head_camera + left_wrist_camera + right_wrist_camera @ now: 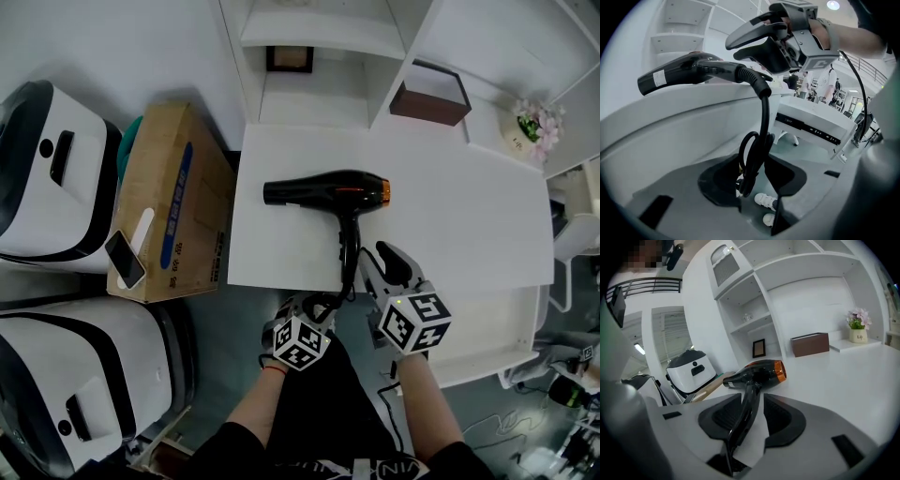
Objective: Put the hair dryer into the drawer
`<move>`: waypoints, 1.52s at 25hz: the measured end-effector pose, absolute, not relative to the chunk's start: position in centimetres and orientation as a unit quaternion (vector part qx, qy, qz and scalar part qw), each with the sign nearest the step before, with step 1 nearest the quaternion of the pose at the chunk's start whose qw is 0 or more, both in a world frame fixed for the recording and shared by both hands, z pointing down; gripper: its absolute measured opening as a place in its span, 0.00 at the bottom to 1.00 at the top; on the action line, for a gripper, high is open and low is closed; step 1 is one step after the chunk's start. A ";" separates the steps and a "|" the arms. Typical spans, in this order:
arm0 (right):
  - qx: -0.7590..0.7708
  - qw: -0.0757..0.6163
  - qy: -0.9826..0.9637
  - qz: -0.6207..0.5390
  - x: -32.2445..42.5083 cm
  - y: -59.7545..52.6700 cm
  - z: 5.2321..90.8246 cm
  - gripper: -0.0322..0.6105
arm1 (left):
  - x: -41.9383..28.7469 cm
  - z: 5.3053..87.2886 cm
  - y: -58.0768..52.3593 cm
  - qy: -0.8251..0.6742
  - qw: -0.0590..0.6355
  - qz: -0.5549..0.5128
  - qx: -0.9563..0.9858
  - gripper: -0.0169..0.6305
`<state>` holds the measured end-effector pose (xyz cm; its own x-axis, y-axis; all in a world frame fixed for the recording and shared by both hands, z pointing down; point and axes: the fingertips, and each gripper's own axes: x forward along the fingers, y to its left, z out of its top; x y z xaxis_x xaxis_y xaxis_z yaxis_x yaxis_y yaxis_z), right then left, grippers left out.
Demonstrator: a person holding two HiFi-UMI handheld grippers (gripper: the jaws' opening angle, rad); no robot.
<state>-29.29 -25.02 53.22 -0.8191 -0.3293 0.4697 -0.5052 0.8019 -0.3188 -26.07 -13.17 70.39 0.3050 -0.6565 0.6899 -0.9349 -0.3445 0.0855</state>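
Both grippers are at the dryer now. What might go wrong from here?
1. The right gripper straddles the hair dryer handle with a gap showing; lifting before it closes could drop it.
2. The cord bundle hangs loosely between the jaws of the left gripper, below the table edge; it may slip out and snag the drawer.

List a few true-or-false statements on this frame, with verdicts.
1. The hair dryer lies on the white table. True.
2. The right claw is shut and empty. False: its jaws stand apart with the dryer's handle between them.
3. The cord hangs between the open jaws of the left claw. True.
4. A phone lies on the table. False: the phone lies on the cardboard box beside it.
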 end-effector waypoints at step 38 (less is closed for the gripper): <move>0.260 0.259 -0.835 0.409 -34.3 -27.2 58.0 0.30 | -27.5 62.4 -7.7 -0.528 0.210 0.219 0.793 0.22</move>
